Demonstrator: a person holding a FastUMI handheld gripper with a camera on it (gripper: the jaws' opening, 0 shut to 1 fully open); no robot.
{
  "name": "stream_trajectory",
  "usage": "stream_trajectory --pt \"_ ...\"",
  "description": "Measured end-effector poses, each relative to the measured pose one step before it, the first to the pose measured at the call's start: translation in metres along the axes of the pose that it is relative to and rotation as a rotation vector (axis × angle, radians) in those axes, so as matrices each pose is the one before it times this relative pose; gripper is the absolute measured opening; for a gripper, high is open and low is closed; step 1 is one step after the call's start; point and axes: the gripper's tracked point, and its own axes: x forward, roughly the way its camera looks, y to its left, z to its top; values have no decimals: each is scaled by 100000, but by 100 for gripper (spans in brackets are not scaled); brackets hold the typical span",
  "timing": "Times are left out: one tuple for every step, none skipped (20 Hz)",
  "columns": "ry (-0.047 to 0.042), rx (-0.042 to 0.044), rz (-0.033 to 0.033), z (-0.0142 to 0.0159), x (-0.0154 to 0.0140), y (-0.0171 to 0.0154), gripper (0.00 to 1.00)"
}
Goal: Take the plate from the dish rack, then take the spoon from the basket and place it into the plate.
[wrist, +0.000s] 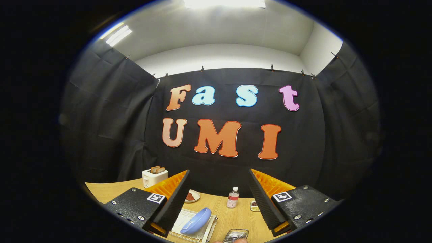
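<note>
Black cloth booth walls (111, 128) w/ clips along top, white ceiling (222, 30) above, bright strip lights (118, 34) far left & overhead, light wooden tabletop (236, 216) near.
</note>
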Motion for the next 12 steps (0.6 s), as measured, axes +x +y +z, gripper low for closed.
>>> stream_trajectory --pt "284 148 111 -58 43 49 99" --pt "234 257 159 -38 71 58 99" --pt "574 98 216 -168 -51 167 99" --pt "1227 -389 -48 -366 16 49 99" --pt "2182 -1288 -540 -549 96 -64 99" --pt "2089 -1563 -249 -491 121 -87 99" --pt "1740 -1141 334 -385 213 190 100" --pt "1737 -781 754 -276 112 346 99" --pt "1691 -831 597 -416 200 209 99" --pt "2409 -885 514 -618 412 173 99" --pt "3169 -515 944 -738 313 243 99" --pt "3390 370 1375 -785 412 401 99"
